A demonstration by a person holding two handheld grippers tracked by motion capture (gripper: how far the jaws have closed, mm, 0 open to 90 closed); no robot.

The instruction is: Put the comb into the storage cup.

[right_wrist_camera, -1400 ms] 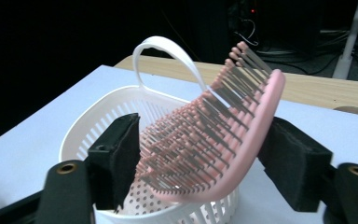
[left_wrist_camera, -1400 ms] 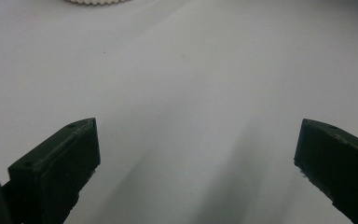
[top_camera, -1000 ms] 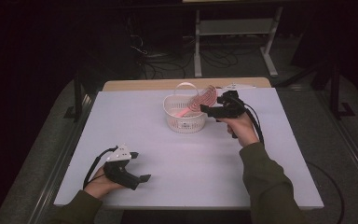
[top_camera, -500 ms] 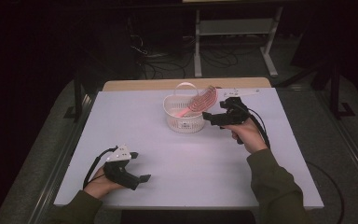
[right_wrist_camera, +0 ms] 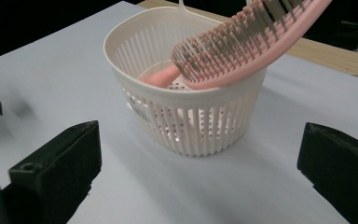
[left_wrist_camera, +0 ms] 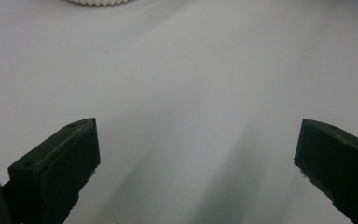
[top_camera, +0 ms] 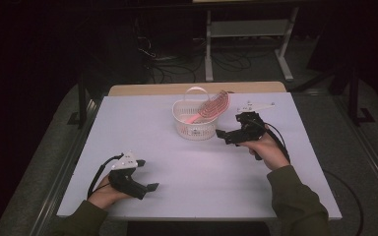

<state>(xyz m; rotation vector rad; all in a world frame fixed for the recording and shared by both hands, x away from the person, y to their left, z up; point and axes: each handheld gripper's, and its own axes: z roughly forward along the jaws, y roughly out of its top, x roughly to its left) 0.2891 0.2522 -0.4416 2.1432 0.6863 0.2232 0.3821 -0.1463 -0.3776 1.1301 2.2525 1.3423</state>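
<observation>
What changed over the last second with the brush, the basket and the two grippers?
The right gripper let go of the pink hairbrush and drew back toward the person; its jaws have just been opening, nothing between them. The brush stays propped in the white basket, head over the rim. The left gripper kept still, open.

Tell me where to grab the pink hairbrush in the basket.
Probably the pink hairbrush head, which overhangs the white basket rim on the side near the right gripper. Come from above that side; the handle slants down inside.
</observation>
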